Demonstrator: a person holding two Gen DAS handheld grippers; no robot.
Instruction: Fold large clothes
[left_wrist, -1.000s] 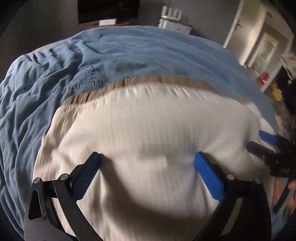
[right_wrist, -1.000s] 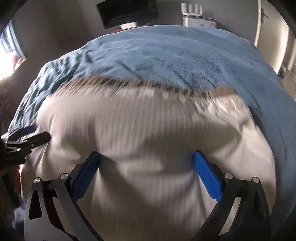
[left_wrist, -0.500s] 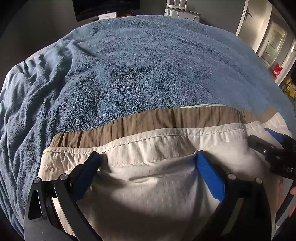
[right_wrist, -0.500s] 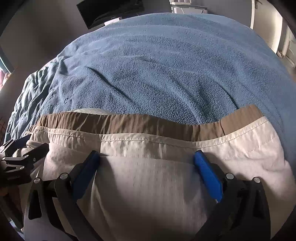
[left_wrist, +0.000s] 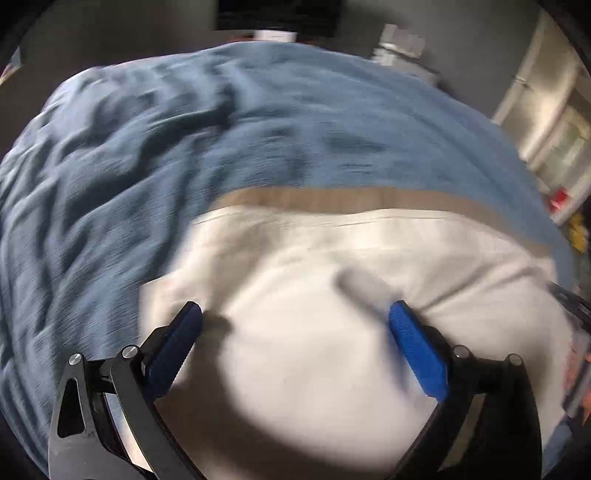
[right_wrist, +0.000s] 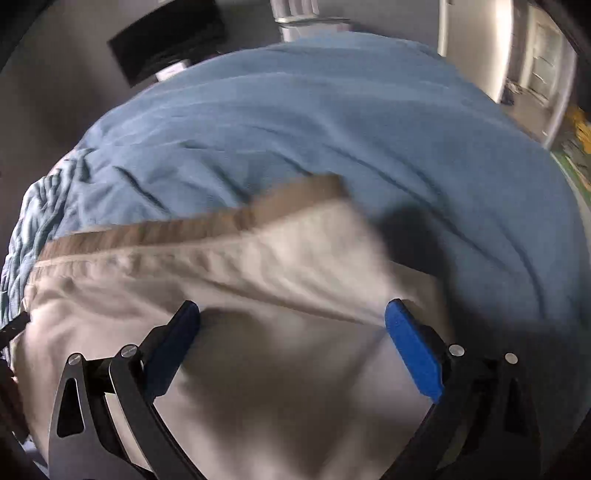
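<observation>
While both tools sit spread wide, frames blur again.
Left tool (left_wrist: 295, 325), right tool (right_wrist: 291, 321): cream garment (left_wrist: 332, 295) now lies farther across the bed (left_wrist: 184, 147).

L gripper (left_wrist: 295, 314) jaws wide apart over cream garment (left_wrist: 332, 295) w/ tan band, on blue blanket (left_wrist: 184, 147).

Big bed (left_wrist: 258, 122) takes up most of the room, covered in a fuzzy blue blanket (right_wrist: 332, 122) that's all rumpled on the left side. Far wall (left_wrist: 110, 40) is a dull grey and pretty dim. There's a dark flat screen (right_wrist: 166, 40) against it, with some white boxy unit (right_wrist: 306, 18) to its right, too blurry to say what. Over on the far right you get a pale door (right_wrist: 539, 70) with daylight coming in. Something red (left_wrist: 559, 197) and yellow sits low by the right side of the bed.
</observation>
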